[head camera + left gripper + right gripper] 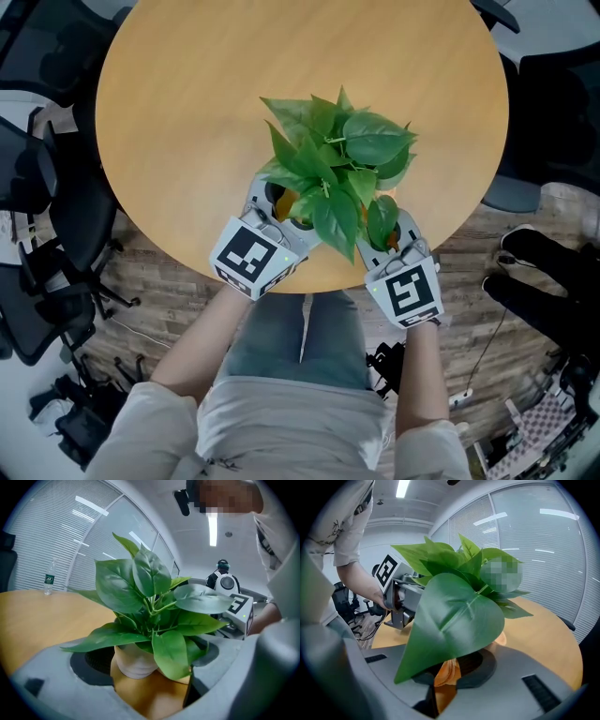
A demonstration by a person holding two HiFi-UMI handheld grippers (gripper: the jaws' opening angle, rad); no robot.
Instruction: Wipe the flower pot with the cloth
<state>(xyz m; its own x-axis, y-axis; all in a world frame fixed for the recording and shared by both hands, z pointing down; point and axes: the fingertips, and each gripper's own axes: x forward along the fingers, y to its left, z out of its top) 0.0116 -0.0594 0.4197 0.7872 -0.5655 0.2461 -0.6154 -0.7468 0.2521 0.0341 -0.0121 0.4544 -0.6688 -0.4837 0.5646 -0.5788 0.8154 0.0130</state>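
A leafy green plant (337,159) grows in a pale flower pot (133,660) near the front edge of the round wooden table (187,94). In the head view the leaves hide the pot. My left gripper (272,202) comes in from the pot's left, with its jaws on either side of the pot (505,639), closed against it. My right gripper (394,230) is at the pot's right and is shut on a bunched orange cloth (447,677). The cloth (392,246) lies close to the pot's base, under a large leaf.
A small water bottle (48,578) stands far back on the table. Black office chairs (47,234) crowd the floor at left. Dark gear (544,281) and cables lie at right. The table's front edge (319,281) runs just under both grippers.
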